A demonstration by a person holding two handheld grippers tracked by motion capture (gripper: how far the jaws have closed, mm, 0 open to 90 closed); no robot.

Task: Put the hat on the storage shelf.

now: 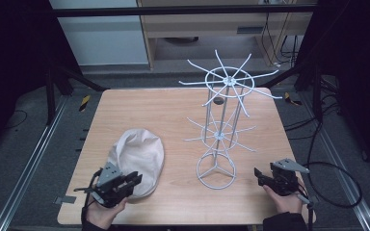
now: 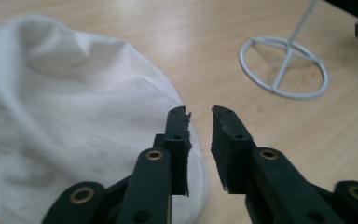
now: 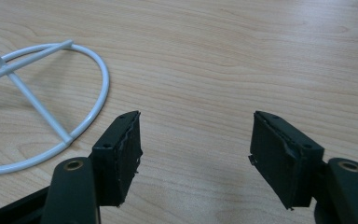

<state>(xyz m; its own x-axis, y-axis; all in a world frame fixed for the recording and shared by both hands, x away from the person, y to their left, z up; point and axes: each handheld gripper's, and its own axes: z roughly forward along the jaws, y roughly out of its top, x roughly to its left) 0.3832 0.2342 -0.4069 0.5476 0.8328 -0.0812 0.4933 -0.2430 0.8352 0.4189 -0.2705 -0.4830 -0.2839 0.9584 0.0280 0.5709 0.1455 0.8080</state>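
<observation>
Left gripper (image 2: 200,116) nearest, jaws narrowly parted, empty, at near edge of white flat cap (image 1: 138,159) on wooden table (image 1: 173,110); right gripper (image 3: 196,135) wide, empty, beside ring base of white wire display stand (image 1: 220,126); risk: cap fabric slipping from shallow pinch; stand tipping if nudged.

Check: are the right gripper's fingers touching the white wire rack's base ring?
Apart. In the right gripper view, bare table shows between the fingers and the wire rack's base ring; the right gripper is open and holds nothing.
</observation>
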